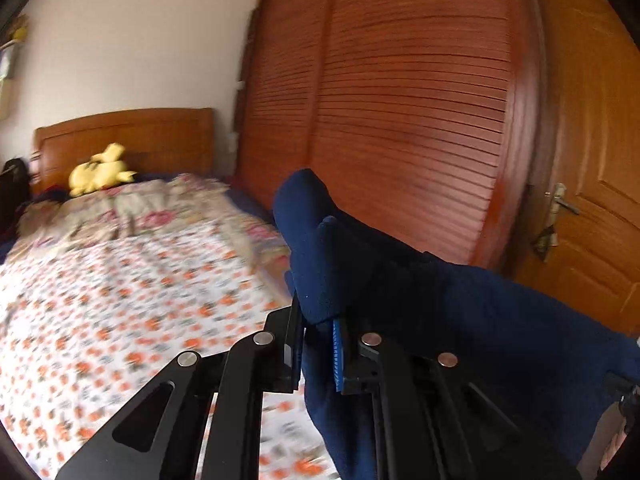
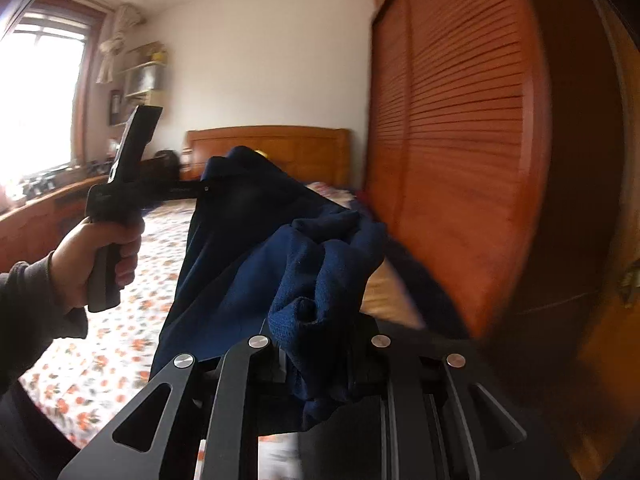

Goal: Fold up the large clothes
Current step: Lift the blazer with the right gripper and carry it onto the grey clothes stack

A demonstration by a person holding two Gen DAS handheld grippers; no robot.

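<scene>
Garment (image 2: 248,248) — one navy piece — hung above the single floral bed (image 1: 120,300), clamped by two grippers: left gripper (image 1: 320,344) and right gripper (image 2: 316,360), fingers clenched on fabric.

A home bedroom: a bed (image 1: 120,280) with floral bedding and wooden headboard (image 1: 132,136), a yellow plush toy (image 1: 100,172), a louvered wardrobe (image 1: 400,100), a wooden door (image 1: 592,160), a bright window (image 2: 36,100).
</scene>
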